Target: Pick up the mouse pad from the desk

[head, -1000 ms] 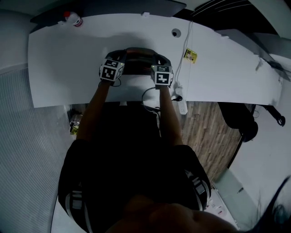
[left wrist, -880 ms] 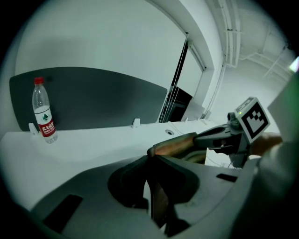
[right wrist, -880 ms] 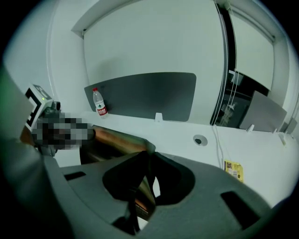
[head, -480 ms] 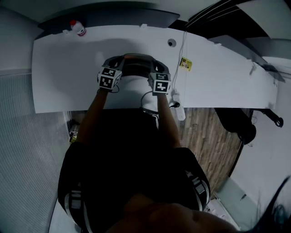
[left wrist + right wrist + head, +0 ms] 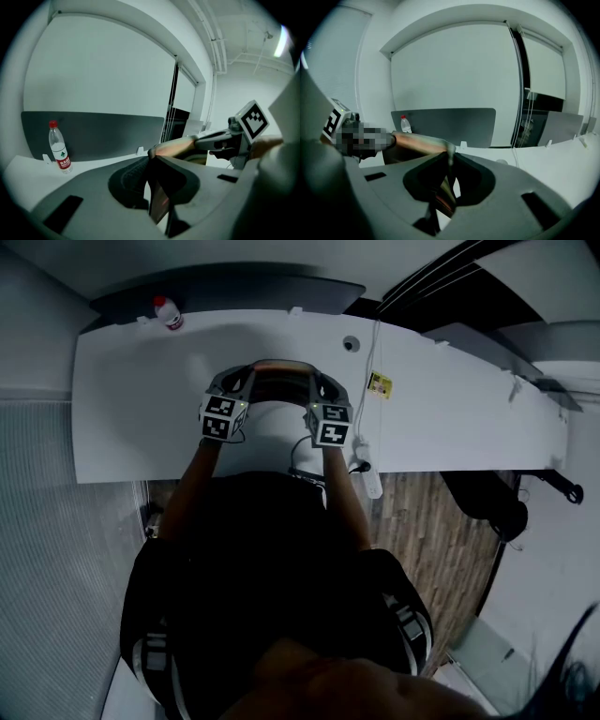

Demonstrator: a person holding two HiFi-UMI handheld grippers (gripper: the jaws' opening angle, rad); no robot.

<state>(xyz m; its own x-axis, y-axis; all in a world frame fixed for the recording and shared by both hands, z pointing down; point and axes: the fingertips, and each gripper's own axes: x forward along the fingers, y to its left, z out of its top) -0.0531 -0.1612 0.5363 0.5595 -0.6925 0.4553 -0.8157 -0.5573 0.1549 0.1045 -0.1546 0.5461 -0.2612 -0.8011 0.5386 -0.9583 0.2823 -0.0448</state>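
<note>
Both grippers are clenched on the mouse pad (image 5: 279,369), one at each end.

- Left gripper (image 5: 153,161): jaws pinched together on the pad's left edge. The edge stands on end between the pads, thin and dark. From there the pad runs off to the right as a tan strip to the right gripper.
- Right gripper (image 5: 450,159): the mirror of that, with jaws tight on the pad's right edge and the strip running left toward the left gripper. That end is under a mosaic patch.
- Pad position: stretched between the two grippers and raised off the white surface (image 5: 450,418). In the head view it bows away from the person in a shallow arc, with bare surface showing inside the arc. It hangs over the middle-left of the surface, closer to the near edge than the far one.
- Both arms reach forward roughly parallel, with the grippers side by side and tilted downward.

Other things in view:
- Water bottle (image 5: 170,313), red cap, upright at the far left corner of the surface, well apart from the pad and in front of a grey partition (image 5: 103,133).
- Round cable hole (image 5: 351,344) just right of the pad.
- Yellow tag (image 5: 380,383) on a cord near the hole.
- White power strip (image 5: 367,465) at the near edge, beside the right forearm.
</note>
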